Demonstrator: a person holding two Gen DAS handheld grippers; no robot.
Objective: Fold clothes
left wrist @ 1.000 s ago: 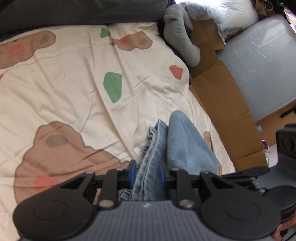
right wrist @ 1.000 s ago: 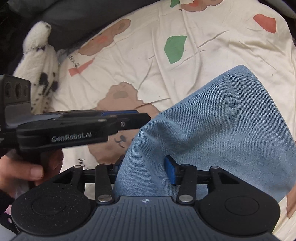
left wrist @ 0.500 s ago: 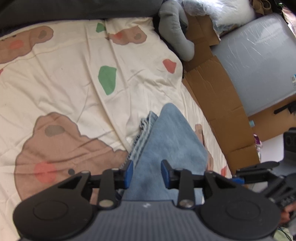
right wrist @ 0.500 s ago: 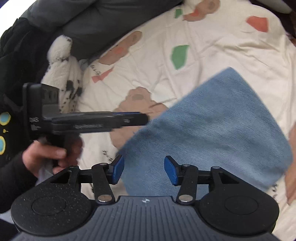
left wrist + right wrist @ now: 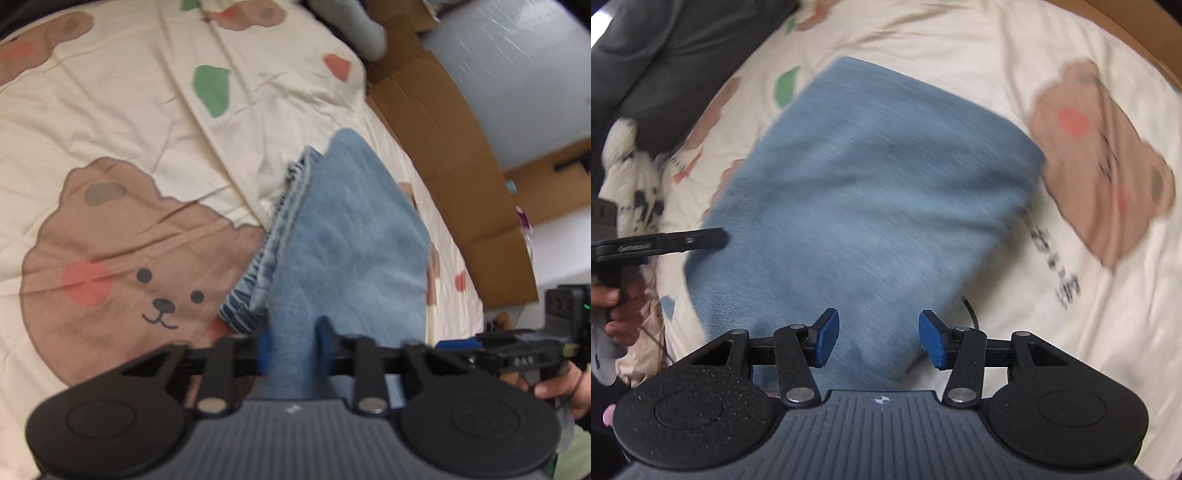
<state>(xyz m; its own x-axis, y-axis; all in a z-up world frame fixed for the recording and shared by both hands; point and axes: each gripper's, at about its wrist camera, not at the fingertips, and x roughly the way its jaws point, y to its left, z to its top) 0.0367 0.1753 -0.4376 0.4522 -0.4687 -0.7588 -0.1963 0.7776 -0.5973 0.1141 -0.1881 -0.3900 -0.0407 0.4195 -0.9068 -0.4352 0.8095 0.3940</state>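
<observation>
Left gripper (image 5: 291, 347): jaws have just been closing, and they now pinch a fold of the folded jeans (image 5: 343, 236) at the near end. Blue pads press the denim from both sides. From that grip the jeans run straight ahead of the fingers, lying on the bear-print sheet (image 5: 110, 122). The stacked hems and seams show along the left side of the bundle, just ahead-left of the left pad.

Right gripper (image 5: 879, 339): jaws parted, pads not pressing anything. The jeans (image 5: 864, 184) lie under and ahead of the fingers, their near edge passing beneath the gap between the pads; fabric spans wider than the gap. Whether the pads touch the cloth from above, I cannot tell; the frame is motion-blurred.

In the right wrist view the left gripper (image 5: 716, 236) sits at the far left, its tip at the left edge of the jeans. In the left wrist view the right gripper (image 5: 458, 344) is off to the right, just beside the jeans' near right corner.

Cardboard (image 5: 443, 122) lies beyond the sheet's right edge.
</observation>
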